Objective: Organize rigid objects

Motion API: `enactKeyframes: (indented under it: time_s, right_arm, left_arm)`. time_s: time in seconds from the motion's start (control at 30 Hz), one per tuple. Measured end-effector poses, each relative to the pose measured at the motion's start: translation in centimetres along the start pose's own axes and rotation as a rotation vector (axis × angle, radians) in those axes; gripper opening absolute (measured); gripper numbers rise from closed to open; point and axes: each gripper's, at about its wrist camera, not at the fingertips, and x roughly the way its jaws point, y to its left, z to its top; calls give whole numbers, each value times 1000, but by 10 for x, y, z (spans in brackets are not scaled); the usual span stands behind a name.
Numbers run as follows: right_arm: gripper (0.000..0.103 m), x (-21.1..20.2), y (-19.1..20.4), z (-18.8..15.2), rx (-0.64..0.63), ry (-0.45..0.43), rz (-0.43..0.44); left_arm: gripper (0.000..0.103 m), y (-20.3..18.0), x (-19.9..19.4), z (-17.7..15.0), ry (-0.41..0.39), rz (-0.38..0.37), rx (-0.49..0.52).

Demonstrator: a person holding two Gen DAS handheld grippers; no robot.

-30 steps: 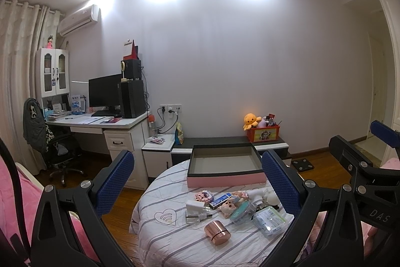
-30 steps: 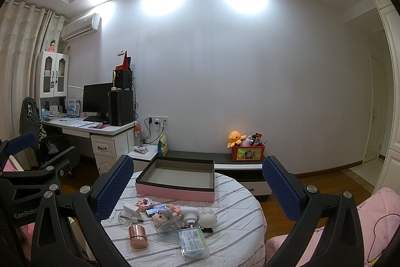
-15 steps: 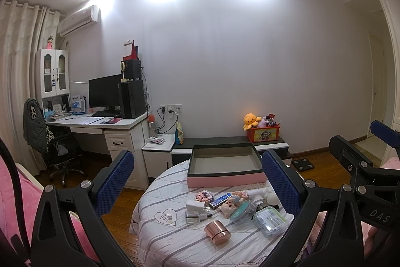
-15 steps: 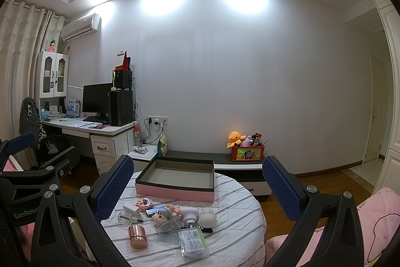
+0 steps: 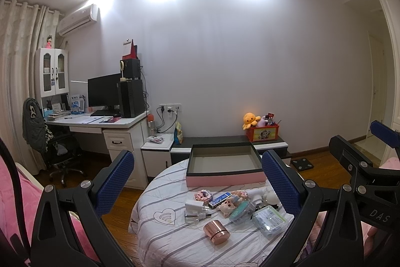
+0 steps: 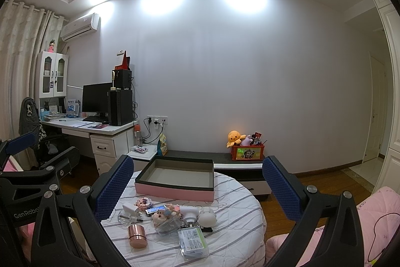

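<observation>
An empty pink box with a dark rim [image 5: 225, 178] [image 6: 175, 188] stands at the far side of a round table with a striped cloth [image 5: 175, 239] [image 6: 237, 207]. In front of it lies a cluster of small items: a copper cylinder [image 5: 216, 232] [image 6: 137, 236], a clear packet with a green label [image 5: 268, 218] [image 6: 193, 242], a white charger [image 5: 193, 205], a small plush toy [image 5: 227, 204] and a white round gadget [image 6: 207, 216]. My left gripper [image 5: 197, 182] and right gripper [image 6: 197, 184] are both open and empty, held above and short of the table.
A white desk with a monitor and speakers [image 5: 110, 101] stands at the left with an office chair [image 5: 50, 142]. A low dark bench with a red toy box [image 5: 262, 133] runs along the back wall. Pink bedding [image 6: 362, 217] lies to the sides.
</observation>
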Motion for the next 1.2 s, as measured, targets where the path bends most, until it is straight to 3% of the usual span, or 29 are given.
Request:
enactKeyframes:
  time_s: [1.2]
  right_arm:
    - [103, 2, -1, -4, 7, 11, 0]
  left_arm:
    - [103, -4, 8, -10, 10, -8, 7]
